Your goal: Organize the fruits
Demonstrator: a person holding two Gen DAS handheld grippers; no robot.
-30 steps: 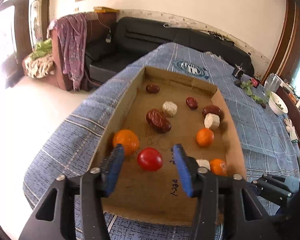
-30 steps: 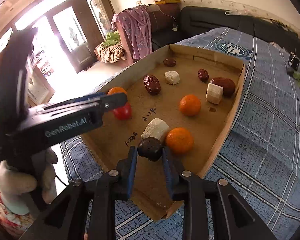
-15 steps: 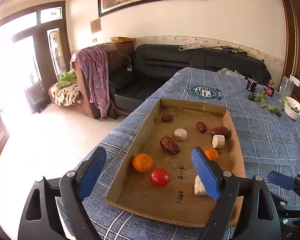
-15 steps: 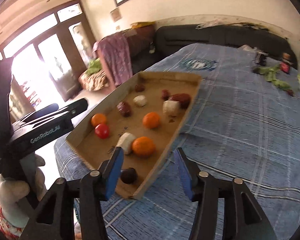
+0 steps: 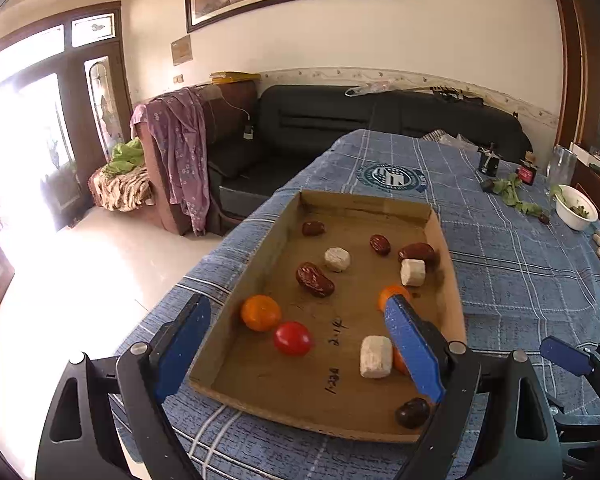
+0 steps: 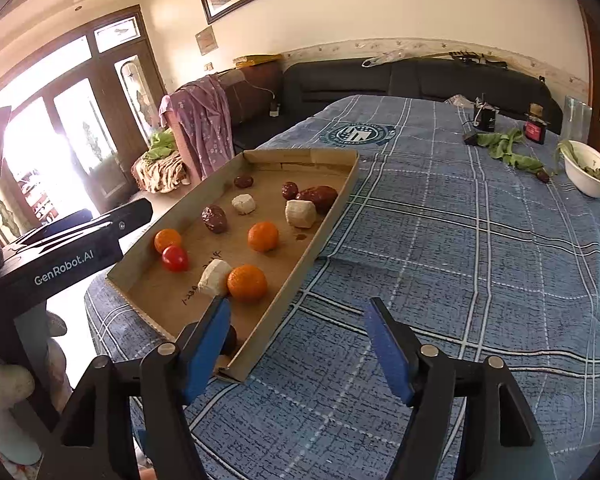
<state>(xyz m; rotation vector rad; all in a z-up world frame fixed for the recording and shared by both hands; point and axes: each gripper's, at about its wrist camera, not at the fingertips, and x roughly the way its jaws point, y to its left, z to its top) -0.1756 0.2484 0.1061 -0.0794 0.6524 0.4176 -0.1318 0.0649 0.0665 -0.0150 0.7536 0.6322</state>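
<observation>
Living-room counter [image 5: 520,280], cardboard tray [image 5: 446,248] of fruit.
Both tools let go: left tool [image 5: 300,344] spread and empty, right tool [image 6: 300,344] opening and empty; dark date [image 5: 412,413] now dropped in tray corner.

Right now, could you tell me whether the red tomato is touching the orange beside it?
Cannot tell. In the left wrist view the tomato sits just short of the orange; in the right wrist view they overlap.

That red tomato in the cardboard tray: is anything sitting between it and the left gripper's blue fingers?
Nothing visible. The red tomato lies on bare cardboard tray floor, open toward the left gripper, whose jaws stand wide and empty. An orange touches the tomato's far left side, behind it rather than in the way.
</observation>
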